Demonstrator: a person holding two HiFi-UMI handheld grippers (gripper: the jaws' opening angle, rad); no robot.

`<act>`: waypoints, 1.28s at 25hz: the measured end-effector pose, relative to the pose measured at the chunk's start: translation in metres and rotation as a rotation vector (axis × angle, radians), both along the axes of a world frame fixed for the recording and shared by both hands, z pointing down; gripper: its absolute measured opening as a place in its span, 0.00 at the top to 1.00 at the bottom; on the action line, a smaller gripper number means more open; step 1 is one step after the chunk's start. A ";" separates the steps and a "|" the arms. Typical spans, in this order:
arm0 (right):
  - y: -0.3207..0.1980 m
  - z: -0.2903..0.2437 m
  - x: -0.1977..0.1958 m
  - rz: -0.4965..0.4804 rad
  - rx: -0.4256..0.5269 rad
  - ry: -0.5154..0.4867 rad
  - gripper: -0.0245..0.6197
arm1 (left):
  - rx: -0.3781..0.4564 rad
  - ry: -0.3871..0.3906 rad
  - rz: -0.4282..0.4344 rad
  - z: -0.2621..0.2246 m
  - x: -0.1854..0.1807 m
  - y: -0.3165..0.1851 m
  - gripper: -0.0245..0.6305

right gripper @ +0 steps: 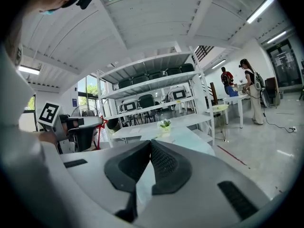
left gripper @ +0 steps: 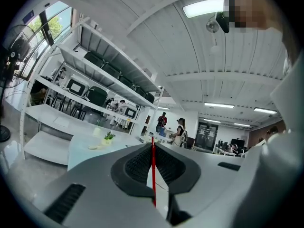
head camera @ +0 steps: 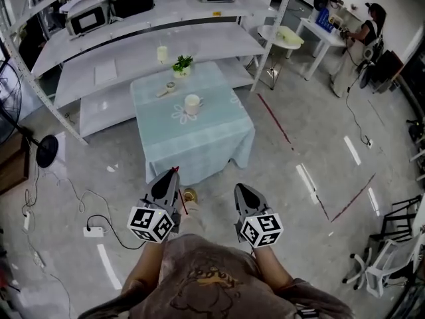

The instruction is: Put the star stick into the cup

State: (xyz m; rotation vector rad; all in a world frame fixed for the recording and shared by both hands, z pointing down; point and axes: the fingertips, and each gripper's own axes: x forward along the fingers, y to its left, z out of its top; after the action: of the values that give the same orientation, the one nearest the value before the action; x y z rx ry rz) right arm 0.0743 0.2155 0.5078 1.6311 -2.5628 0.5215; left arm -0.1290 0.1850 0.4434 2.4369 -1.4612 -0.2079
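Observation:
My left gripper is shut on a thin red star stick; in the left gripper view the stick stands upright between the closed jaws. The right gripper view shows its red star end beside the left gripper's marker cube. My right gripper is shut with nothing in it. Both are held low over the floor, short of the table. A white cup stands on the pale blue tablecloth, far ahead of both grippers.
A small potted plant and a small pale object sit at the table's far side. White shelving runs behind it. A fan base and power strip lie left; a person stands far right.

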 end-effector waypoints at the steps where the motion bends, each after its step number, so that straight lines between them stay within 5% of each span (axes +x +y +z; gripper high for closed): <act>1: -0.008 0.001 0.001 0.003 -0.003 0.002 0.96 | 0.000 0.000 0.004 0.001 0.002 -0.010 0.91; 32: -0.325 -0.014 0.006 0.087 -0.026 -0.024 0.96 | -0.004 0.017 0.124 -0.019 0.027 -0.350 0.91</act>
State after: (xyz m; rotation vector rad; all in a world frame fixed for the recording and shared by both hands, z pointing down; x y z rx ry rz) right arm 0.0800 -0.1093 0.4940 1.7453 -2.4997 0.5809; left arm -0.1020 -0.1645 0.4241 2.5059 -1.2966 -0.1982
